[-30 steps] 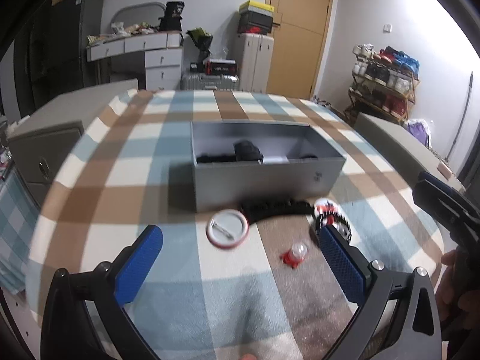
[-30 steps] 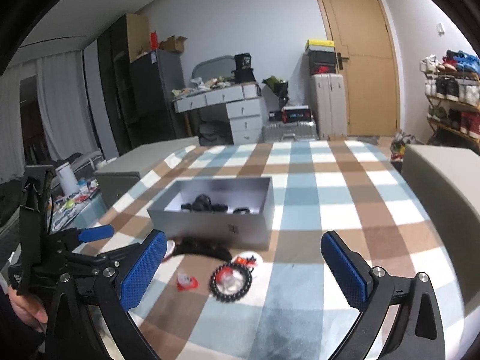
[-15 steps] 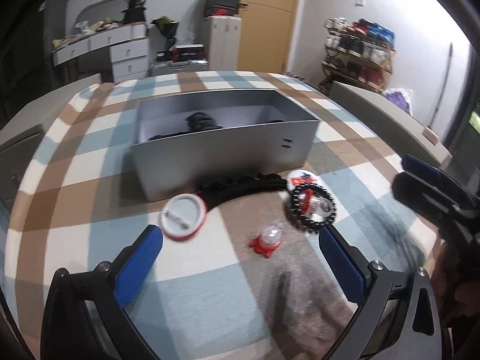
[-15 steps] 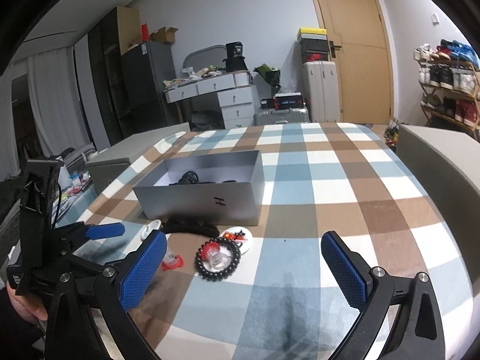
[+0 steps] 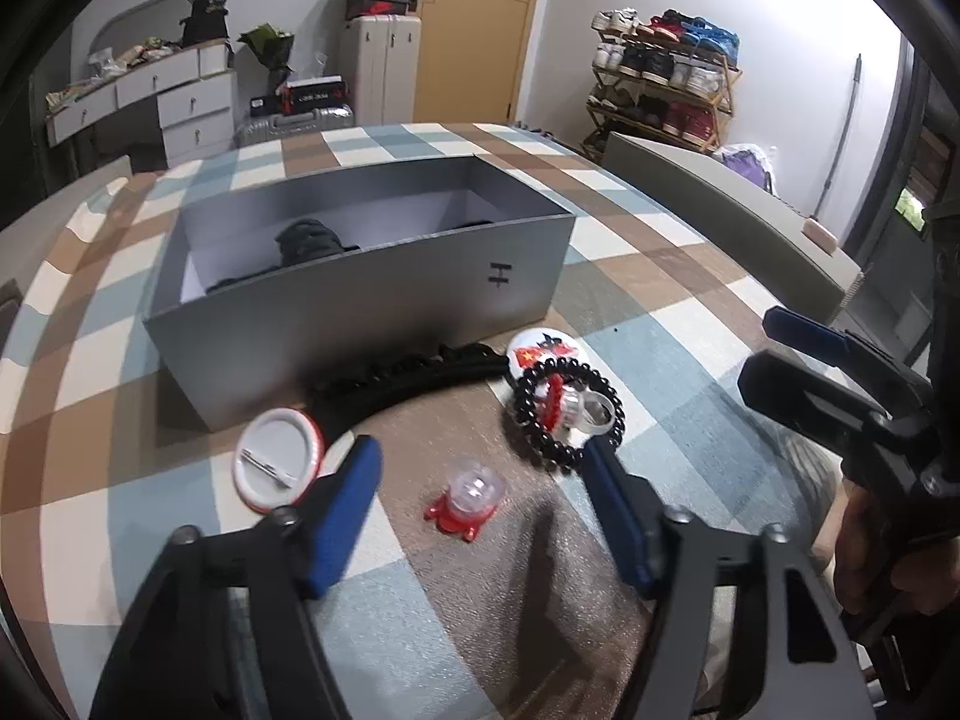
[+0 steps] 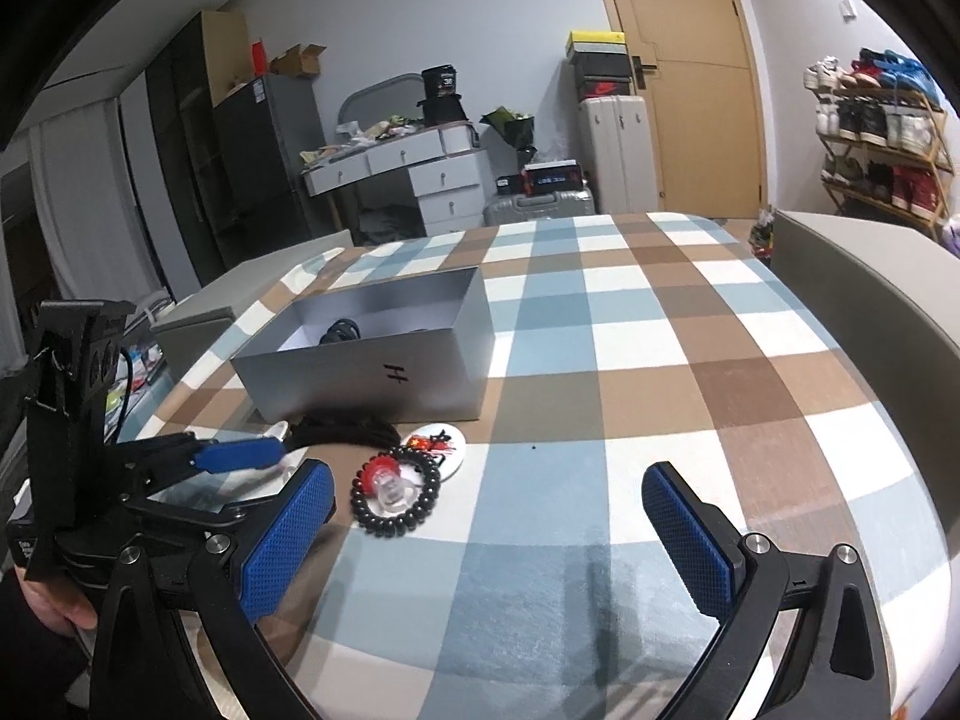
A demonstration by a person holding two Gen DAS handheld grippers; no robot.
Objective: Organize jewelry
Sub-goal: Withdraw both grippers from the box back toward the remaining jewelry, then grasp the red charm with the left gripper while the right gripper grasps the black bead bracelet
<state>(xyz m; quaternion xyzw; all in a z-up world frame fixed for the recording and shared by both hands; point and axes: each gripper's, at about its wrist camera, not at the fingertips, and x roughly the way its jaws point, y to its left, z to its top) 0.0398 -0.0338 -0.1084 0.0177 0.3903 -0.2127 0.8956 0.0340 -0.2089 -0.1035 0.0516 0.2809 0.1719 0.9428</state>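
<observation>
An open grey box stands on the checked tablecloth with dark items inside; it also shows in the right wrist view. In front of it lie a black braided band, a black bead bracelet around a red-and-clear ring, a printed badge, a face-down white badge with a red rim and a small red-and-clear ring. My left gripper is open, its fingers either side of the small ring. My right gripper is open and empty, right of the bracelet.
Grey cabinets flank the table on both sides. A white dresser, suitcases and a shoe rack stand beyond. The checked cloth stretches right of the box.
My left gripper has moved forward and down onto the small red-and-clear ring, and its jaws have narrowed. My right gripper has moved a little closer to the bracelet.
</observation>
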